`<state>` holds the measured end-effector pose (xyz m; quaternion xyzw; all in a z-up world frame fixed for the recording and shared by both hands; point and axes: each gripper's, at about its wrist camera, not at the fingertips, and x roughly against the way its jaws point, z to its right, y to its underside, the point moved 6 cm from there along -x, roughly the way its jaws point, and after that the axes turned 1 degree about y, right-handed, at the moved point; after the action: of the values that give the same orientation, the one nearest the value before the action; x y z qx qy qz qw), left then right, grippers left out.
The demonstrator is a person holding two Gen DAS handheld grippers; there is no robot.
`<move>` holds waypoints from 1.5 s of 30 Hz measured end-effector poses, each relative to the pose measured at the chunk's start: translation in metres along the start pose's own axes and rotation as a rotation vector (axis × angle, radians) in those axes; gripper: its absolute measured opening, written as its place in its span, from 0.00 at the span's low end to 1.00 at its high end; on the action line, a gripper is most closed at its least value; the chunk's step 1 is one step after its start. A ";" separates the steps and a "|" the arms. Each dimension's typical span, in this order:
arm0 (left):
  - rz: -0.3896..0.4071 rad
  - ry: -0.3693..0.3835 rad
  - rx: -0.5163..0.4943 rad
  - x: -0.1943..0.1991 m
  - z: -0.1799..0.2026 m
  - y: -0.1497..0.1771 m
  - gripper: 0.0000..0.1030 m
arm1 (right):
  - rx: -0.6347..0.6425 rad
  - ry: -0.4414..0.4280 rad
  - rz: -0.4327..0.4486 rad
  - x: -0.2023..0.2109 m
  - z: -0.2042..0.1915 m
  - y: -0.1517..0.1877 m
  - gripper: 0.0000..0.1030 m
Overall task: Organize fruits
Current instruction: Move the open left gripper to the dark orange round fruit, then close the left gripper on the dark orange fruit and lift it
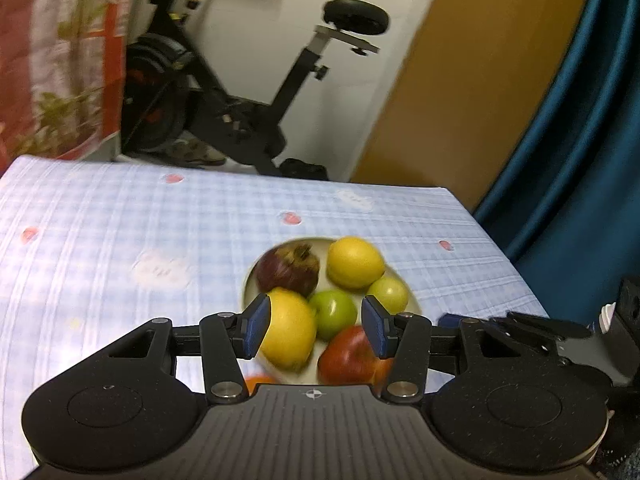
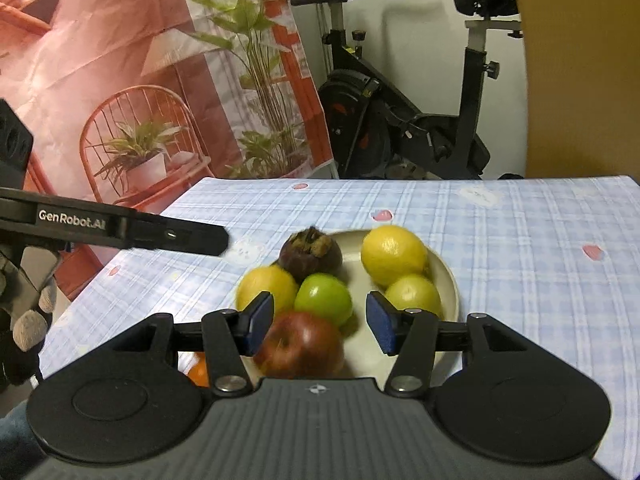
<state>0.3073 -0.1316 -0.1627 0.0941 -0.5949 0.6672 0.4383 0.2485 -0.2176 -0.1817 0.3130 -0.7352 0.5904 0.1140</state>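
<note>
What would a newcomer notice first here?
The plate of bright fruit in the middle of the blue checked cloth: two lemons, a green apple, a red apple nearest, a dark fruit at the back. Then the exercise bike behind the table, beside a red printed backdrop.

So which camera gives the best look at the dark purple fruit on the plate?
The right wrist view: the dark purple fruit is sharp there, its dried crown facing the camera, unobstructed. The left wrist view shows it blurred, its lower edge behind a yellow fruit.
</note>
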 end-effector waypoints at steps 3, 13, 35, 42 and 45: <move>0.003 -0.007 0.012 0.014 0.002 0.017 0.51 | 0.004 0.003 -0.010 0.013 -0.006 0.019 0.53; -0.048 0.038 0.028 0.021 0.028 0.062 0.51 | 0.049 -0.014 -0.067 0.038 -0.028 0.076 0.53; -0.204 0.168 0.002 -0.009 0.070 0.122 0.52 | 0.030 -0.014 -0.124 0.041 -0.022 0.114 0.52; -0.245 0.175 0.006 -0.022 0.073 0.129 0.52 | 0.016 -0.021 -0.133 0.038 -0.019 0.118 0.49; -0.253 0.170 0.007 -0.026 0.073 0.131 0.52 | 0.000 -0.026 -0.133 0.038 -0.017 0.119 0.49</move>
<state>0.2030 -0.1960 -0.2524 0.1130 -0.5366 0.6141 0.5675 0.1447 -0.2010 -0.2516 0.3690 -0.7141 0.5774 0.1434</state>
